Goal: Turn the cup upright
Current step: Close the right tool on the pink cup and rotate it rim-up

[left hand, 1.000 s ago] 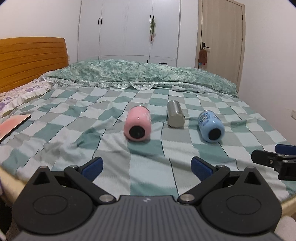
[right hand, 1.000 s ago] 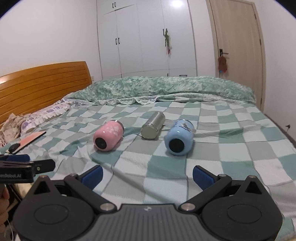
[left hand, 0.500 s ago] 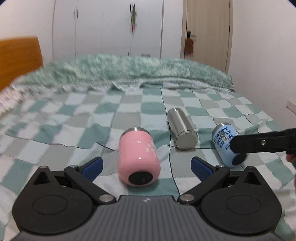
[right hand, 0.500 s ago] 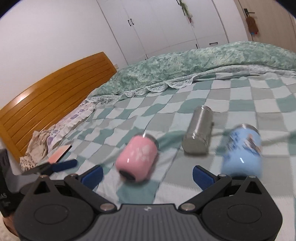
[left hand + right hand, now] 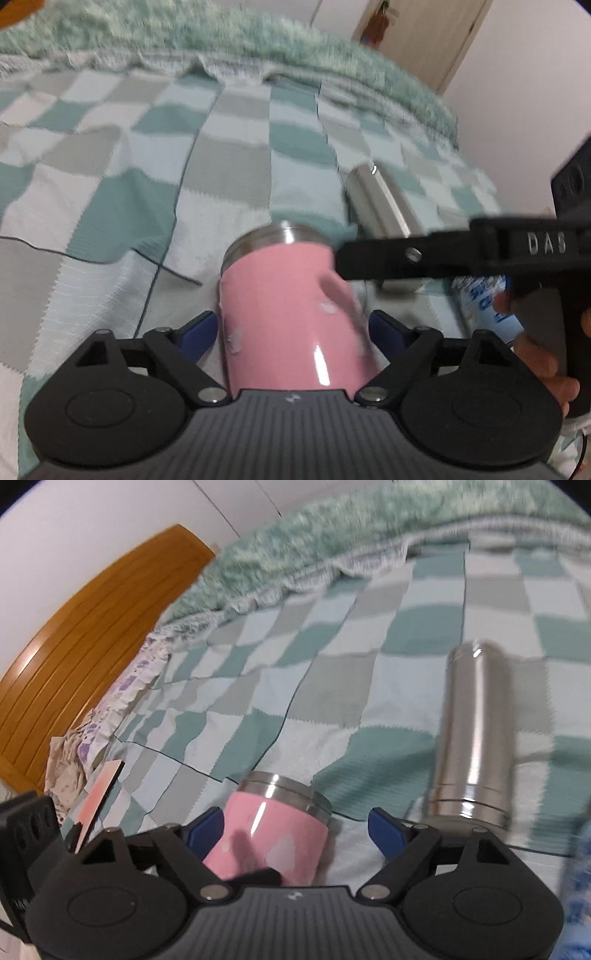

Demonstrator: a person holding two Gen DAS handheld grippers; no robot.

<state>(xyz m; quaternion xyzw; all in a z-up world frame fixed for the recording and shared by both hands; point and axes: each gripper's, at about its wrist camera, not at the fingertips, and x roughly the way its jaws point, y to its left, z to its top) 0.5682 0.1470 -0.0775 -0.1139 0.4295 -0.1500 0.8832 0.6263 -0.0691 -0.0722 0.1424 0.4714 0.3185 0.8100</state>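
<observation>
Checkered bedspread [image 5: 140, 206], pink cup [image 5: 291, 317] (lying sideways) between wide-open left hand-held gripper [image 5: 291, 328]

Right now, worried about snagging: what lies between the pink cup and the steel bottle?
Only checked blanket, in the right wrist view; in the left wrist view a finger of the right tool crosses over that gap.

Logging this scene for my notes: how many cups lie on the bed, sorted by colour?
Pink cup: 1
Steel cup: 1
Blue cup: 1
Total: 3, all lying on their sides on the checked bedspread.
</observation>
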